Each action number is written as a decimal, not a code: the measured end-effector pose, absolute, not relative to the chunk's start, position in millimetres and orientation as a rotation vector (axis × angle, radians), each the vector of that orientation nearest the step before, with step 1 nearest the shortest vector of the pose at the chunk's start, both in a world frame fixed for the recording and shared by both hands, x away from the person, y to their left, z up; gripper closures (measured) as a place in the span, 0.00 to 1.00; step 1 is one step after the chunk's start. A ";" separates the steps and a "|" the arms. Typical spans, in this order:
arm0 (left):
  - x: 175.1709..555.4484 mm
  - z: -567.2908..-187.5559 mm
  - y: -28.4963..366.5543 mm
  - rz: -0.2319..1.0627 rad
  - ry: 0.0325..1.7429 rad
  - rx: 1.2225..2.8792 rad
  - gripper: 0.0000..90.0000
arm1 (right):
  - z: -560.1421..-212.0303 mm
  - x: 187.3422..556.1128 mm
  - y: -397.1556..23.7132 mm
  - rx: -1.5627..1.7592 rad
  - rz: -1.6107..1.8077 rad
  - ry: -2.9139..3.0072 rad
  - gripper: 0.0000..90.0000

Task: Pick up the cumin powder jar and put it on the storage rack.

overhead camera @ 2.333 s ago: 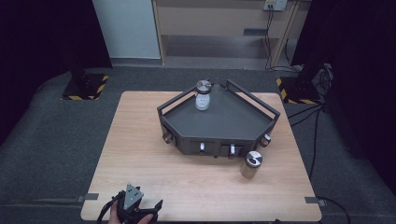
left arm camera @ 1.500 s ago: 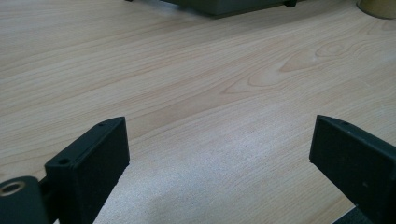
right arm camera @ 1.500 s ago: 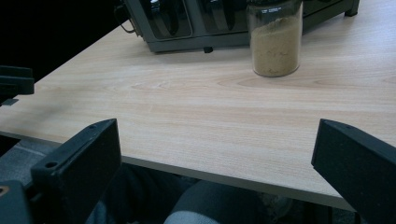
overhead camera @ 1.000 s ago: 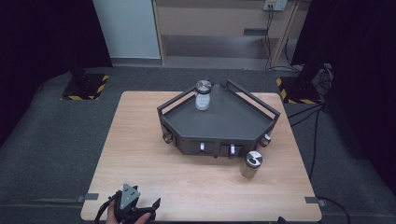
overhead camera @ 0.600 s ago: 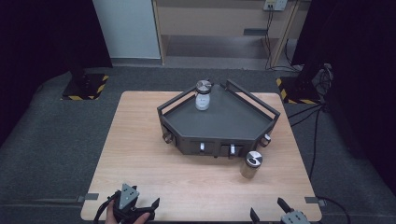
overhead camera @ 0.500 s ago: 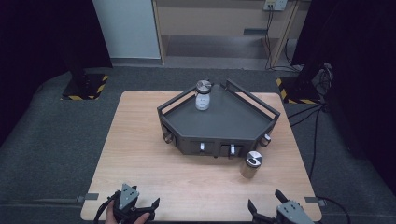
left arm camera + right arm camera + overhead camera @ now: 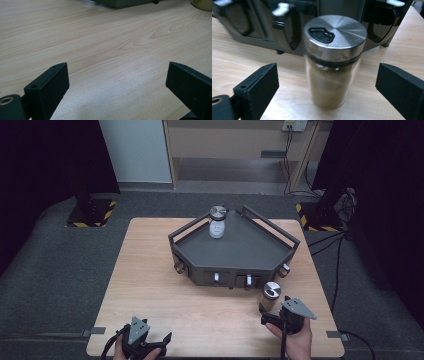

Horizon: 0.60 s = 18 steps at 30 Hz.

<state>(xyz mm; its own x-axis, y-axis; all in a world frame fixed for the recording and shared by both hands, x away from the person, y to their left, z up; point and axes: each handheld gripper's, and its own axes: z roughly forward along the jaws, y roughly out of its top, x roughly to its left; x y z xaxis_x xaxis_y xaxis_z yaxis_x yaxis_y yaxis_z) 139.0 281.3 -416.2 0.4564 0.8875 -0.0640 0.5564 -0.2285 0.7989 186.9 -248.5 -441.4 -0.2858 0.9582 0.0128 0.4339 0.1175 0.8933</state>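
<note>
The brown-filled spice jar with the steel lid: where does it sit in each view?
High view: spice jar at lower right, on the table in front of the dark rack.
Left gripper view: only its base, at the top right corner.
Right gripper view: centre, between the open jaws.
Shared landmark: the dark rack behind it.

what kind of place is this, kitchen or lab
Likely a lab or test room, not a kitchen: a bare wooden table on grey carpet, black curtains around it, and hazard-striped stand bases.
</note>
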 end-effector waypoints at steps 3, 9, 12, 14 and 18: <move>139.5 -416.4 281.6 0.523 1.209 1.912 0.04 | -448.7 195.8 -244.2 1.341 1.091 1.804 0.06; 141.6 -416.6 282.0 0.504 1.199 1.918 0.04 | -465.3 206.2 -238.2 1.307 1.058 1.796 0.13; 141.7 -416.7 282.4 0.499 1.198 1.916 0.04 | -473.2 210.6 -237.8 1.323 1.069 1.783 0.21; 141.7 -416.8 282.9 0.498 1.199 1.915 0.04 | -476.4 211.7 -238.3 1.319 1.076 1.778 0.25; 142.6 -416.9 283.4 0.495 1.198 1.915 0.04 | -479.6 212.2 -235.4 1.295 1.081 1.776 0.33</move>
